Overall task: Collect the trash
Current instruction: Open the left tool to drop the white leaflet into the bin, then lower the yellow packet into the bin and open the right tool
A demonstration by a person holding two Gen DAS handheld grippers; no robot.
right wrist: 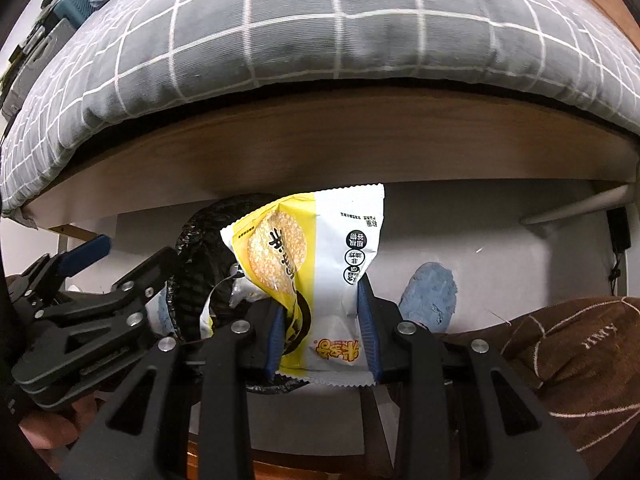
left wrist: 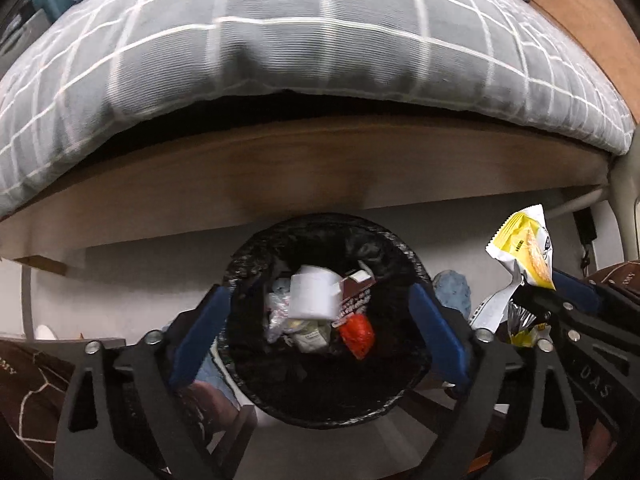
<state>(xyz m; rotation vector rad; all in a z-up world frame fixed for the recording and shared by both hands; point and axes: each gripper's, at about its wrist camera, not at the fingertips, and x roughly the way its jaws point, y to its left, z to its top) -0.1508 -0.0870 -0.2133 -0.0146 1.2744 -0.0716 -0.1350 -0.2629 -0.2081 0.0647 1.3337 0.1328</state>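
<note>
Grey bedding with white lines covers the big bed at the far side, and a brown wooden board runs along the bed's edge under it. Pale floor lies below the bed.

On that floor, close to the bed, stands a round bin with a black bag inside it. The bin holds trash: a white paper roll, a brown box, a red wrapper and some pale scraps. A blue fluffy slipper lies on the floor to the right of the bin. A brown cushion with pale lines sits near, at the right.

The left claw hangs right over the bin. Its blue fingers stand wide apart, one on each side of the bin's mouth, and nothing is between them.

The right claw is just to the right of the bin. It is closed on a yellow and white snack bag, which sticks up from its blue fingers.
</note>
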